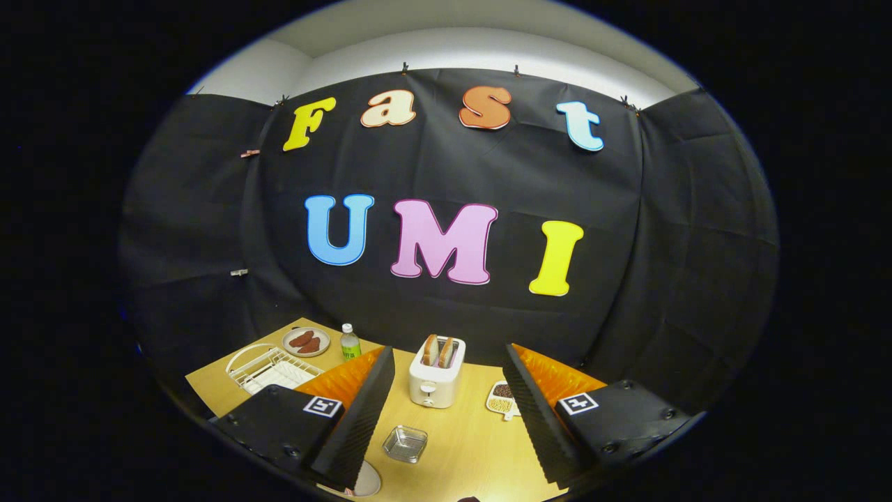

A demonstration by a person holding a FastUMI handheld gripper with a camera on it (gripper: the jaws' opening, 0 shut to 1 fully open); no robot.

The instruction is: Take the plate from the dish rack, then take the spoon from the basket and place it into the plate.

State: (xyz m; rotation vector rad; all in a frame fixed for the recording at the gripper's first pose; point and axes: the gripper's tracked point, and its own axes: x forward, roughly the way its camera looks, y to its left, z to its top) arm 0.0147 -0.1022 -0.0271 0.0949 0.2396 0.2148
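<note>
Your claw (446, 432) is wide and holds nothing above the bench (460, 446). The rack (268, 368) sits beyond its left finger (a plate (368, 481) peeks beneath that finger); a toaster (436, 380) stands ahead.

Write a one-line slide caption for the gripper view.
Open tool above a wooden table: toaster beyond the fingers, small clear dish between them, white dish rack to the side.

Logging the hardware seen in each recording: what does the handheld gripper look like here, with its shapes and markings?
The gripper has two wedge-shaped fingers with finely ribbed inner faces, standing apart with nothing between them. Each mounts on a dark, screw-fastened block carrying a square black-and-white fiducial marker.
</note>
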